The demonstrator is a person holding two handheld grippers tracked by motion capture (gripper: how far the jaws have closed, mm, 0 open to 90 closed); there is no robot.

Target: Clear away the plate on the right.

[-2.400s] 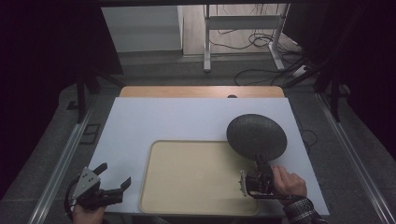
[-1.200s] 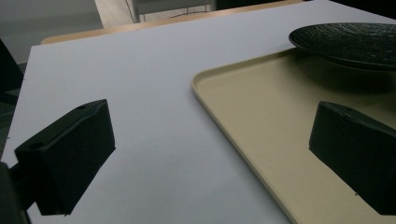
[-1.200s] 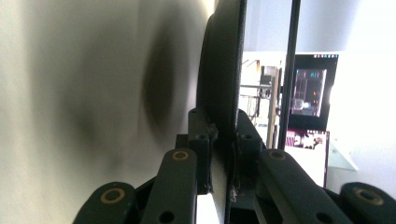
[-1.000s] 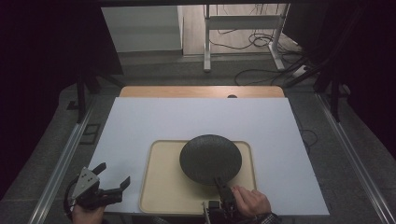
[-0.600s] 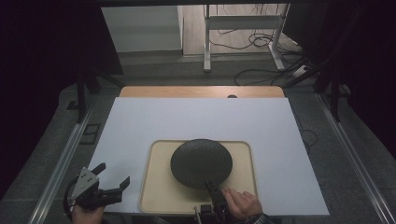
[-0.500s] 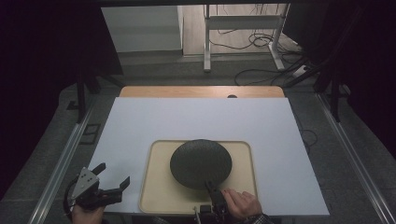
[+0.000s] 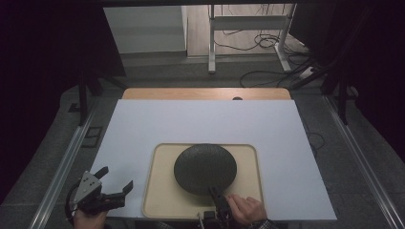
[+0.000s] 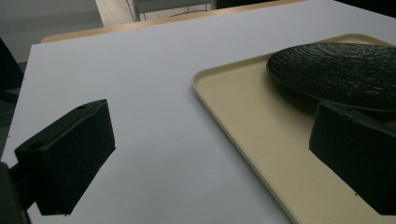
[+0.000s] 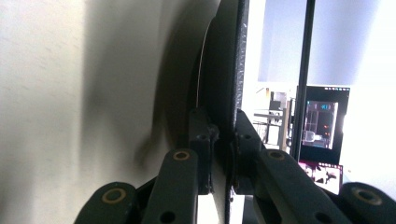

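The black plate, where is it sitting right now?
In the high view the black plate lies over the middle of the beige tray, near the table's front edge, with the right gripper pinching its near rim.

Plate (image 7: pixel 205 168): round, black, with a rough textured top surface and a shallow form. It sits over the tray (image 7: pixel 162 200), roughly centred side to side and toward the far half. The right gripper (image 7: pixel 216 194) clamps the plate's near rim, one jaw above and one below; in the right gripper view the plate (image 9: pixel 224 70) appears edge-on between the jaws, with a shadow on the tray (image 9: pixel 70 93) beneath it. Whether the plate rests flat or is slightly lifted cannot be told. Tray: beige, rectangular, rounded corners, low raised lip, flat on the white table surface (image 7: pixel 143 124) near its front edge.
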